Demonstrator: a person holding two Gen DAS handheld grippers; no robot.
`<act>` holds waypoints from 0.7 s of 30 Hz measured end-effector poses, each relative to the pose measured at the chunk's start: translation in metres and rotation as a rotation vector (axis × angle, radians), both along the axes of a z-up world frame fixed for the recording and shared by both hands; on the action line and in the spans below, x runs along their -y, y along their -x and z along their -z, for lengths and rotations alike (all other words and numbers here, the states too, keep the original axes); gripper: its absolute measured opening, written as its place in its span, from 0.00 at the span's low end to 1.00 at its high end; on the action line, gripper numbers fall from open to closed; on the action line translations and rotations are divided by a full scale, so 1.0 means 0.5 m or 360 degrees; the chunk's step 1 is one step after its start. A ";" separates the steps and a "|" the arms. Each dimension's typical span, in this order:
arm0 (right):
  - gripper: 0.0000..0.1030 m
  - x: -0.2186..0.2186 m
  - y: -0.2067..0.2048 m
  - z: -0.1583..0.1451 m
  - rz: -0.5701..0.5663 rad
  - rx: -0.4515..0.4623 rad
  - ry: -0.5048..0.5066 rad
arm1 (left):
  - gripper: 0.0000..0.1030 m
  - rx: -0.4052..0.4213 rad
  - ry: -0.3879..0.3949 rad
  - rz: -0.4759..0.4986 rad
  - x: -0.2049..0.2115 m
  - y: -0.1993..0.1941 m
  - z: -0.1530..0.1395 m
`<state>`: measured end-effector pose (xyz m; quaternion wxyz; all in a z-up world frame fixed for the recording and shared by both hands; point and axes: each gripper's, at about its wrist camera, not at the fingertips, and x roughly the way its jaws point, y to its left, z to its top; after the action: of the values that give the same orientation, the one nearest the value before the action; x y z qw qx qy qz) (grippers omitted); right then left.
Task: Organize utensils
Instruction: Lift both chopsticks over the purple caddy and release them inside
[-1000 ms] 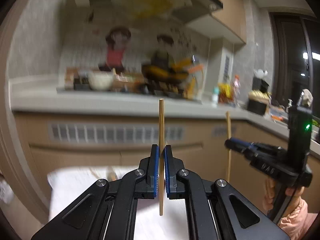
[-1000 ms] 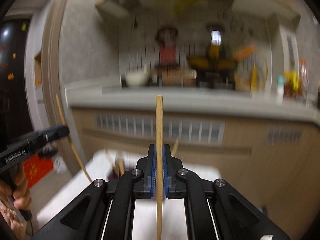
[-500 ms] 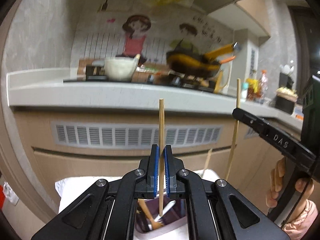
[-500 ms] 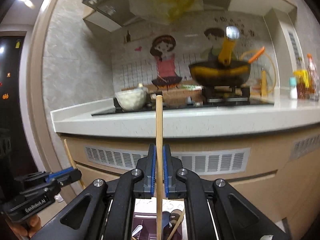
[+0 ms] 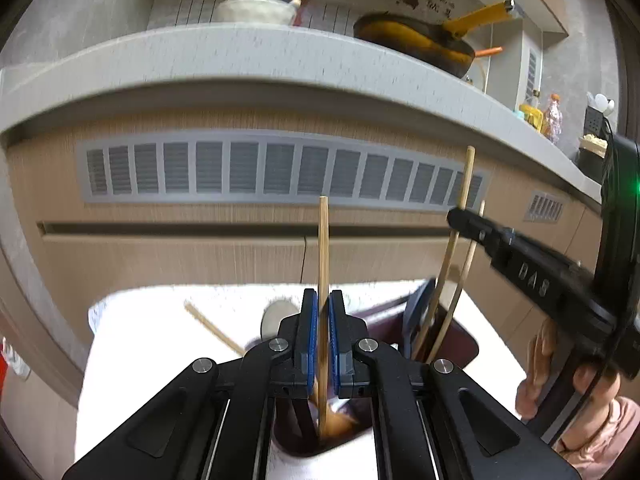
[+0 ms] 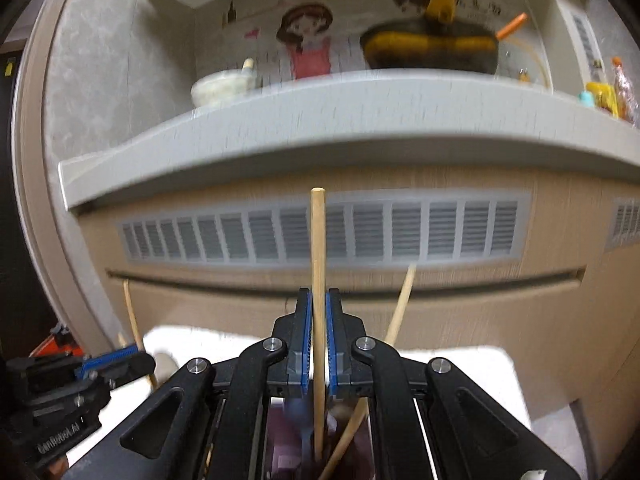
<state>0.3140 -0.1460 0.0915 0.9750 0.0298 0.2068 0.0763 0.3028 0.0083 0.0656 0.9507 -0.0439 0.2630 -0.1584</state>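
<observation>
My left gripper (image 5: 323, 338) is shut on a thin wooden chopstick (image 5: 323, 248) held upright, its lower end inside a dark purple utensil holder (image 5: 460, 340). My right gripper (image 6: 317, 344) is shut on a second wooden chopstick (image 6: 318, 248), also upright, its lower end in the same holder (image 6: 280, 440). The right gripper also shows in the left wrist view (image 5: 520, 268) over the holder's right side, and the left gripper shows in the right wrist view (image 6: 116, 362). The holder contains a blue spoon (image 5: 418, 316) and other wooden utensils (image 5: 460, 300).
The holder stands on a white cloth-covered table (image 5: 140, 340). One loose chopstick (image 5: 212, 330) lies on the cloth left of the holder. A wooden cabinet front with a grey vent (image 5: 280, 172) is close behind, under a grey countertop (image 5: 240, 64) with a bowl and a pan.
Both grippers have come down and tilted toward the table. The chopstick ends, above the holder before, now reach into it. The holder is much closer in both views.
</observation>
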 end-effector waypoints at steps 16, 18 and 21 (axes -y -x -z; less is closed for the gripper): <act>0.50 0.041 0.151 0.015 -0.0017 -0.0207 -0.0038 | 0.21 -0.0013 0.0016 -0.0101 0.001 0.136 -0.045; 0.54 0.050 0.191 0.012 -0.0038 -0.0208 -0.0055 | 0.29 -0.0003 0.0013 -0.0119 0.003 0.171 -0.043; 0.59 0.059 0.251 0.016 -0.0054 -0.0229 -0.0084 | 0.35 -0.0002 -0.0002 -0.0144 0.005 0.224 -0.028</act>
<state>0.1886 -0.1753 0.0834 0.9551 0.0573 0.2746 0.0958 0.1906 0.0060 0.0794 0.9567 -0.0553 0.2614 -0.1152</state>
